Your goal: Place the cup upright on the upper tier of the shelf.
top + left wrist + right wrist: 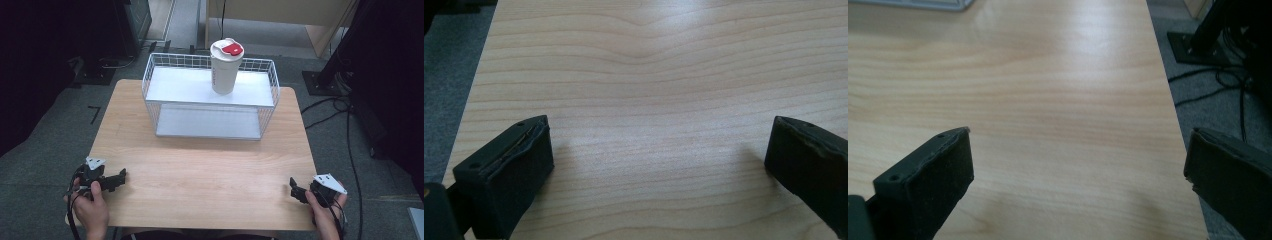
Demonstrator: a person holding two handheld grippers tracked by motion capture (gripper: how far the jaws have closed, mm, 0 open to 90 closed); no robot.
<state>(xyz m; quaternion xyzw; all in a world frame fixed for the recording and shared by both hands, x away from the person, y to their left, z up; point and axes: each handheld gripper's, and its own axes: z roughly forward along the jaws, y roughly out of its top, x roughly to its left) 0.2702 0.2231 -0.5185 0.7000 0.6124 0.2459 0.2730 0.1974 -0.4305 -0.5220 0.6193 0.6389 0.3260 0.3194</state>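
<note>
A white cup with a red-tabbed lid (pixel 226 67) stands upright on the top shelf of a wire rack (pixel 210 95) at the desk's (pixel 200 175) far side. Both grippers, left (pixel 117 180) and right (pixel 295 190), rest near the front corners, fingers (pixel 509 170) spread wide and empty. Nothing seems begun; a reach for the cup likely comes next.

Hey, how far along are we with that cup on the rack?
Nothing looks started. The white cup with the red-tabbed lid stands upright on the top shelf of the wire rack. The left gripper and right gripper rest open near the table's front edge, holding nothing. Any handling of the cup is still ahead.
</note>
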